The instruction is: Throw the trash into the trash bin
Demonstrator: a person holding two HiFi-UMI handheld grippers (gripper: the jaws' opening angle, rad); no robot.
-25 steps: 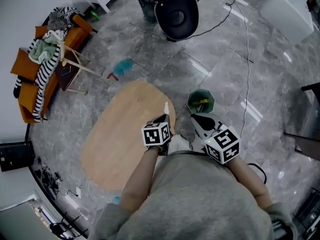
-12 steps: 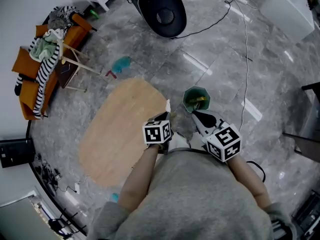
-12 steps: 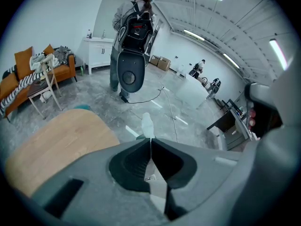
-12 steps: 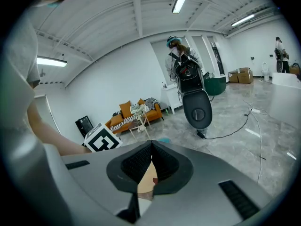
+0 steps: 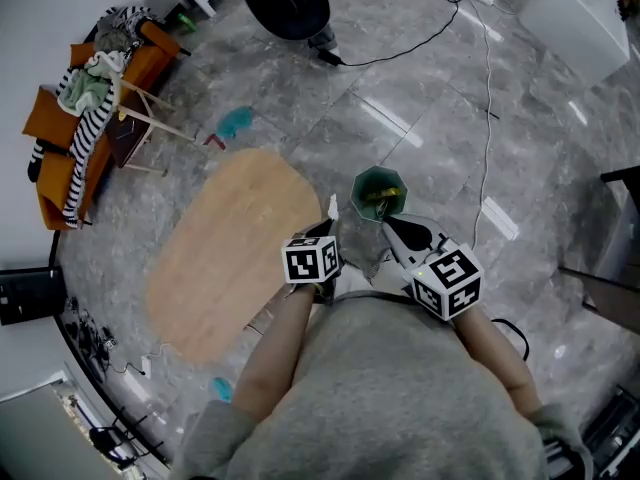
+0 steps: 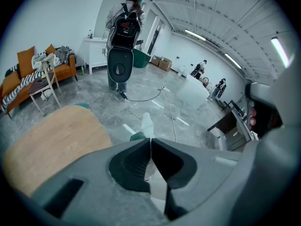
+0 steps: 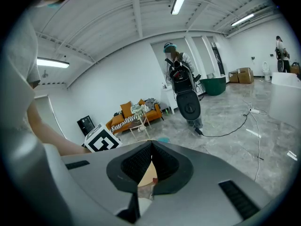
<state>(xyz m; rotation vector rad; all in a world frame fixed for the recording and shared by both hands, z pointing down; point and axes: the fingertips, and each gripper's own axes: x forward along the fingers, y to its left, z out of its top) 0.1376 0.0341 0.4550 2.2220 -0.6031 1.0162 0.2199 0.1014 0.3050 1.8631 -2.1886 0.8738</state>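
Note:
The green trash bin [image 5: 378, 194] stands on the grey floor with yellow scraps inside, just beyond both grippers. My left gripper [image 5: 330, 226] is shut on a white piece of trash [image 5: 333, 209] that sticks up past its tips, left of the bin. In the left gripper view the white trash [image 6: 147, 124] juts out of the closed left gripper [image 6: 150, 141], with the bin's rim [image 6: 136, 136] right behind it. My right gripper [image 5: 389, 227] points at the bin's near edge. In the right gripper view its tips [image 7: 151, 147] meet and a small pinkish scrap [image 7: 146, 189] shows low between them.
An oval wooden table [image 5: 225, 248] lies to the left. A cable [image 5: 480, 118] runs over the floor past the bin. A person with a black oval device [image 6: 118, 67] stands farther off. An orange sofa [image 5: 70, 138] with clothes is at far left, a white box [image 5: 585, 13] at top right.
Both grippers have moved toward the green bin, which now sits closer to their tips. The table has slid left in view. Both grippers stay shut.

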